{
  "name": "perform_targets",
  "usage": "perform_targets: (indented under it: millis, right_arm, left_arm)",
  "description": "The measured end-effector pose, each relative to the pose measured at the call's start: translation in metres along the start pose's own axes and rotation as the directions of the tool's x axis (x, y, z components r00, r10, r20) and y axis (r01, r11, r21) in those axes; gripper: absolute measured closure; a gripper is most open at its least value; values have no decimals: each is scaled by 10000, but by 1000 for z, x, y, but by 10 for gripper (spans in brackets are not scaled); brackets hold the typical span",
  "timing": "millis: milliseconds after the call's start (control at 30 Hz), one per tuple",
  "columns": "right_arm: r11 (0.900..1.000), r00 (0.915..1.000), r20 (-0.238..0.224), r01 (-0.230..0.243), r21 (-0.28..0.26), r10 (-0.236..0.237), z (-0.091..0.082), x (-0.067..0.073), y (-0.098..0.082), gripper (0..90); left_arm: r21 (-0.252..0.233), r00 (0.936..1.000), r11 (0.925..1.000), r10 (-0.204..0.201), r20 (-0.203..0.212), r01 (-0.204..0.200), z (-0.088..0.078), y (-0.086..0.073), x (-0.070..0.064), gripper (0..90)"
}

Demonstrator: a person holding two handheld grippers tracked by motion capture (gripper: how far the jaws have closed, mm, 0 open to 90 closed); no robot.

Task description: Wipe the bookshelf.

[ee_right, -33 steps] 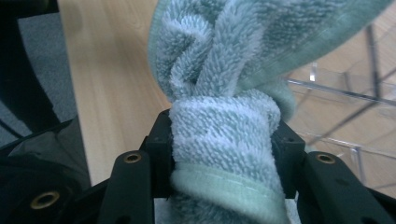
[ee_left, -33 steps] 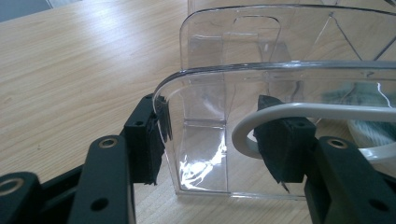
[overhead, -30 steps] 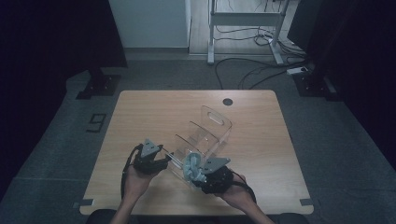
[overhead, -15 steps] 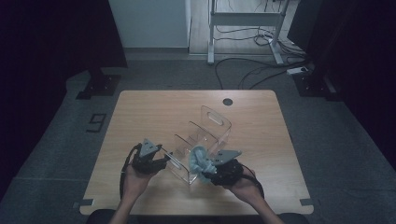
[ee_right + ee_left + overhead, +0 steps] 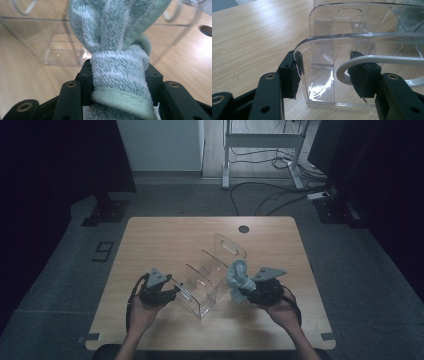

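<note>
Lower centre of high view: right gripper clamps bunched towel, now shifted rightward, out past right side of clear plastic rack on table. Left gripper unmoved, jaws half-closed, gripping rack's near end wall.

Towel top cut off

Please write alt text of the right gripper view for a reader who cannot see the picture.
The right gripper is clamped on a bunched light blue towel, which rises between its two black jaws. Behind the towel, a clear plastic organizer stands on the wooden table, and a round hole in the tabletop shows at the right edge.
</note>
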State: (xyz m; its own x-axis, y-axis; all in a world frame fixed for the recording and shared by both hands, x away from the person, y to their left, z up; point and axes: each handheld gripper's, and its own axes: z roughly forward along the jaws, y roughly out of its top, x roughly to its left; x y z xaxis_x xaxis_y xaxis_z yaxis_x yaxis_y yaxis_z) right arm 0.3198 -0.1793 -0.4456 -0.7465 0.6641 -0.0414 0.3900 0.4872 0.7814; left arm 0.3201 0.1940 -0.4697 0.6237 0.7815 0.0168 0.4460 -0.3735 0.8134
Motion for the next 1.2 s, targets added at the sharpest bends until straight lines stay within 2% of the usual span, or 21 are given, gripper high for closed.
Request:
perform_targets:
  millis: [167, 400, 600, 767, 1000, 1200]
  right_arm:
    - [9995, 9980, 555, -314, 22, 312, -10, -16, -5, 531]
    - [9971, 9894, 1250, -755, 28, 746, -23, -36, -13, 531]
    - [9930, 9764, 1835, -1177, 76, 1143, -31, -53, -21, 531]
    - [9890, 9617, 2359, -1470, 150, 1394, -36, -66, -30, 531]
    - [9806, 9472, 2662, -1936, 303, 1788, -33, -83, -46, 530]
    - [9719, 9439, 2647, -2238, 735, 1974, -21, -91, -61, 526]
  left_arm:
    - [-16, 10000, 10000, 12, 14, -12, 0, 0, 1, 451]
    - [-46, 10000, 10000, 6, 53, -6, -1, -1, 2, 451]
    - [-37, 10000, 10000, 36, 85, -36, -1, -1, 3, 451]
    - [-35, 9999, 10000, 44, 115, -43, -1, -1, 4, 451]
    - [-29, 9998, 10000, 71, 171, -70, -2, -2, 5, 450]
    - [-28, 9998, 10000, 80, 192, -79, -3, -2, 6, 450]
